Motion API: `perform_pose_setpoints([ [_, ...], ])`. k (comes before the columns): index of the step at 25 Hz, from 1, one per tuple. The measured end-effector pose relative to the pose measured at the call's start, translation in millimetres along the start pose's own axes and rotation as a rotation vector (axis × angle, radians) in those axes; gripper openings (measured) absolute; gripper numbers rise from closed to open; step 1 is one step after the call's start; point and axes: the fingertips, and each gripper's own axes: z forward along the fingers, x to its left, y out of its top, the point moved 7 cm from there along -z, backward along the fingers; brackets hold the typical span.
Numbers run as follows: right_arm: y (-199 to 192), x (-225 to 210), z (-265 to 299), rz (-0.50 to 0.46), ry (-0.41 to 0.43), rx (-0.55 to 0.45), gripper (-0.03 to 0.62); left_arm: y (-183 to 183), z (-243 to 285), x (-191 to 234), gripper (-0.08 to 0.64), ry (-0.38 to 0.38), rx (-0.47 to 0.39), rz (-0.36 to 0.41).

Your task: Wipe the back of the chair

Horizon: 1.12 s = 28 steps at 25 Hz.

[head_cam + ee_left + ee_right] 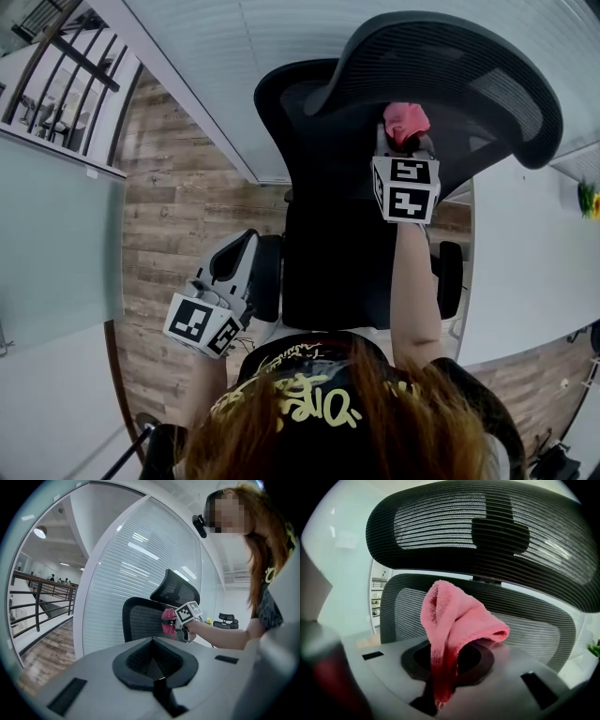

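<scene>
Now: right gripper fingers clamped on pink cloth, chair back at 12 o'clock. Hard rub could tug cloth out. Left gripper fingers together, empty.

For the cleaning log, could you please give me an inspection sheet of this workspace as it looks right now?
Surface: black mesh chair back, upright, below the headrest.
Job's things: pink cloth, bunched, at the upper chair back; contact unclear.
Clutter: small yellow-green item at the edge of the white desk.
Grippers: right gripper shut on the pink cloth; left gripper shut, empty, held low beside the chair.
Cables: nothing seen.
Surroundings: wood floor, glass wall with blinds, railing, second chair beyond.
</scene>
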Motion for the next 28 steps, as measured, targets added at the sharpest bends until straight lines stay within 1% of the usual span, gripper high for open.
perform_pose_setpoints([
  [8, 6, 30, 11, -0.016, 0.031, -0.010, 0.063, -2, -6, 16, -0.008, 0.004, -0.006, -0.007],
  [12, 10, 41, 13, -0.008, 0.045, -0.012, 0.063, -3, -10, 21, -0.008, 0.005, -0.003, -0.008],
  [17, 17, 57, 16, 0.024, 0.093, -0.024, 0.063, -3, -13, 27, -0.008, 0.006, -0.006, -0.012],
  [23, 23, 83, 23, 0.013, 0.142, -0.036, 0.063, -5, -17, 34, -0.008, 0.011, -0.008, -0.014],
  [28, 27, 96, 27, 0.009, 0.157, -0.040, 0.063, -5, -22, 41, -0.008, 0.026, -0.008, -0.018],
])
